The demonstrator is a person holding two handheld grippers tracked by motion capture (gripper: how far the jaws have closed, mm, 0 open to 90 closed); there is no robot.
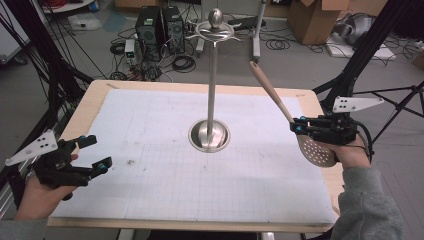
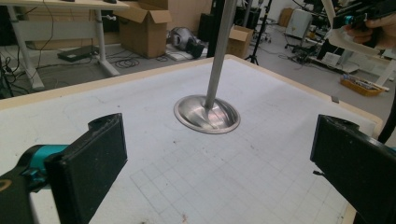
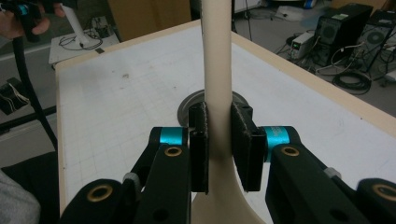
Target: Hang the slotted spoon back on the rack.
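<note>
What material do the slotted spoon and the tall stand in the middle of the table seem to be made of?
The slotted spoon has a pale beige handle with a matt, even surface. It looks like wood, though smooth plastic is possible. Its perforated bowl looks the same pale colour. The stand looks like polished metal, probably steel: its round base and thin pole are silvery and show bright reflections.

A stand [image 1: 209,136] is sitting upright at the middle of the bench [image 1: 90,105]. The left gripper [image 1: 91,153] is hovering over the bench's near left corner. The right gripper [image 1: 298,126] is holding a slotted spoon [image 1: 280,106] above the right edge, its handle tilting up toward the stand's top, its bowl hanging nearest the person.
</note>
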